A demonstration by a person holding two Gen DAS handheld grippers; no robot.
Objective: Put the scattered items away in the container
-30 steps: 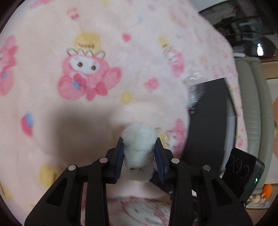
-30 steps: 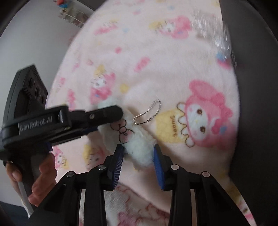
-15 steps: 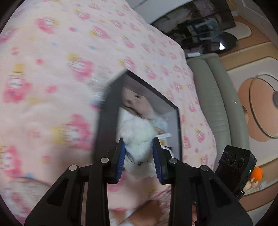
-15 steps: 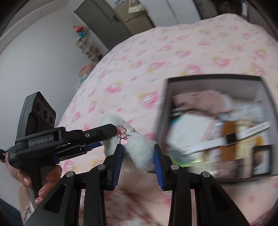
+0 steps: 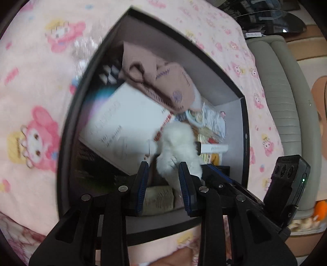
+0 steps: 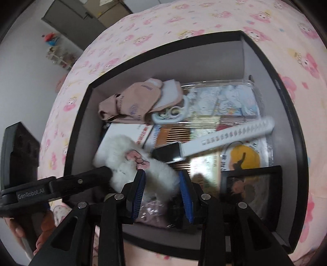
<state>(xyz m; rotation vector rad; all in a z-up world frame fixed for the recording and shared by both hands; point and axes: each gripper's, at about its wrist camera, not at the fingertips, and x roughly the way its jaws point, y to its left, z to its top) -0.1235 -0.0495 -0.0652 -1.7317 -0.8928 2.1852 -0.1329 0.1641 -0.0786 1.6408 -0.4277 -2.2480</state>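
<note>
White plush toy (image 6: 130,161) between both tools.

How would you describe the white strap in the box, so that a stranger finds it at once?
Look inside the black box on the pink blanket. The white strap lies diagonally over the flat printed items, joined to a dark watch face. Its row of small holes sets it apart from the fluffy white toy held in both grippers.

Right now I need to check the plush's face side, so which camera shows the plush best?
The right wrist view: the plush shows its pink bow and long body above the box. The left wrist view shows only a blurred white end between the fingers.
</note>
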